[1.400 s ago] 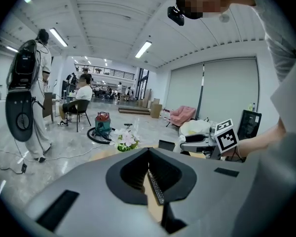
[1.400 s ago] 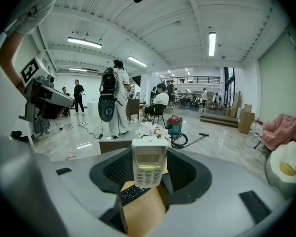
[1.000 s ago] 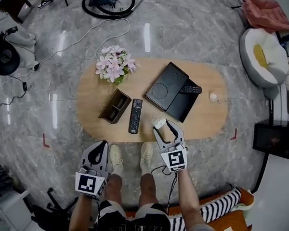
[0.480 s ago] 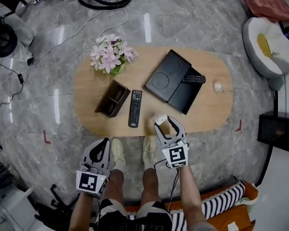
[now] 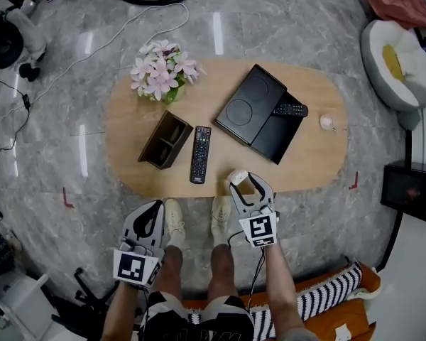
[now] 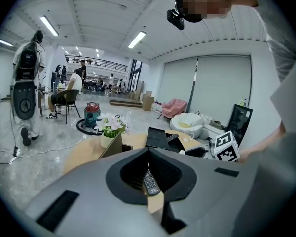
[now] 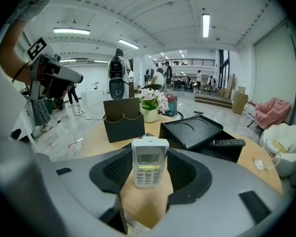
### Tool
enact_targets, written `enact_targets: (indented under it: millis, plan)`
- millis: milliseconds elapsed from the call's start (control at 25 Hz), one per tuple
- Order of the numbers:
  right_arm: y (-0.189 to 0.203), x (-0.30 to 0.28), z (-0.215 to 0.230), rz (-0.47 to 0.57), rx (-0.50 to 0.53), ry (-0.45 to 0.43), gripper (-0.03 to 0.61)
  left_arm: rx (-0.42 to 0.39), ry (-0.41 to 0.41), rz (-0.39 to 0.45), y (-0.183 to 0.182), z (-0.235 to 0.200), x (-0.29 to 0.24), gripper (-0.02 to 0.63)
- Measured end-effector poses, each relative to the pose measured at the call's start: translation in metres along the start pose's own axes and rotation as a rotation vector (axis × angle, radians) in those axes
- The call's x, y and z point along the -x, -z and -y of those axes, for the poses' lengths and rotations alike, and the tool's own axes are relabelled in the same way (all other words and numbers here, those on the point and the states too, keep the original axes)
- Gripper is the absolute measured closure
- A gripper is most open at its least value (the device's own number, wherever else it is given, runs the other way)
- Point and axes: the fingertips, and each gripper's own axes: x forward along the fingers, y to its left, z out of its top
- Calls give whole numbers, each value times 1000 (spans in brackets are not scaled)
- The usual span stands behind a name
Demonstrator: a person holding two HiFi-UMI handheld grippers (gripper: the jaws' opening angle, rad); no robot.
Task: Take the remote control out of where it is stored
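A white remote (image 5: pixel 236 178) (image 7: pixel 149 162) stands tilted up between the jaws of my right gripper (image 5: pixel 246 183) (image 7: pixel 149 181), which is shut on it just above the near edge of the oval wooden table (image 5: pixel 309 163). A black remote (image 5: pixel 200 154) (image 6: pixel 151 182) lies flat on the table beside an empty dark holder (image 5: pixel 167 140) (image 7: pixel 123 117). Another black remote (image 5: pixel 290 109) (image 7: pixel 227 142) rests in the open black box (image 5: pixel 275 137), whose lid (image 5: pixel 248 105) leans across it. My left gripper (image 5: pixel 155 210) hangs shut and empty off the table, above the floor by the person's shoes.
A pot of pink flowers (image 5: pixel 162 68) stands at the table's far left and a small white cup (image 5: pixel 326 122) at its right end. A white cushioned seat (image 5: pixel 397 62), cables and a hose ring lie on the marble floor around the table.
My right gripper has drawn the white remote a little back toward the table's near edge. The head view has shifted slightly. The left gripper stays where it was.
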Motion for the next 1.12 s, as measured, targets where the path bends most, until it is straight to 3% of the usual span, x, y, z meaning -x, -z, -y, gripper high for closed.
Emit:
enact_targets:
  millis: [440, 1120]
  plan:
    - [11, -22, -8, -76, 8, -9, 356, 20, -14, 2, 4, -16, 0, 606]
    - [-1, -62, -6, -106, -25, 16, 359, 59, -46, -7, 3, -52, -7, 607]
